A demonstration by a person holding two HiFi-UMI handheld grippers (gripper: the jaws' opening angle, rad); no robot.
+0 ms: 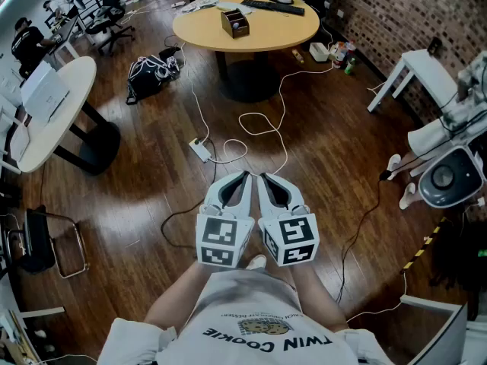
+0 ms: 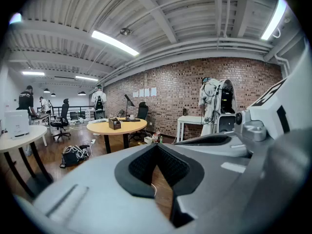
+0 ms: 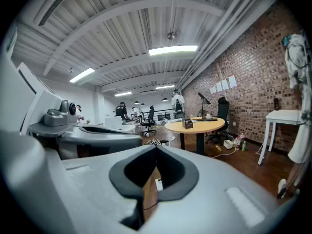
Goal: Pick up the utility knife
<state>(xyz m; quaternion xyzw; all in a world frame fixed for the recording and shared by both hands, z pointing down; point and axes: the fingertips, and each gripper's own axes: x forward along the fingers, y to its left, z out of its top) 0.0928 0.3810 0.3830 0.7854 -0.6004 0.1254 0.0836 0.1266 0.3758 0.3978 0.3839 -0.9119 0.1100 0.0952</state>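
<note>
Left claw (image 1: 245, 175) and right claw (image 1: 263, 176): two, both closed, empty

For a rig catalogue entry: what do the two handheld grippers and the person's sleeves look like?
The left gripper and right gripper are pale grey moulded shells with black pads lining the jaws. Each carries a white cube printed with black square markers. The person wears a pale short-sleeved T-shirt.

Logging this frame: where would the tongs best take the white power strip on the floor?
Across its narrow width at mid-body, from above: the power strip lies flat on the floor, long and slim, with cables at its ends, so the middle is probably freest.
</note>
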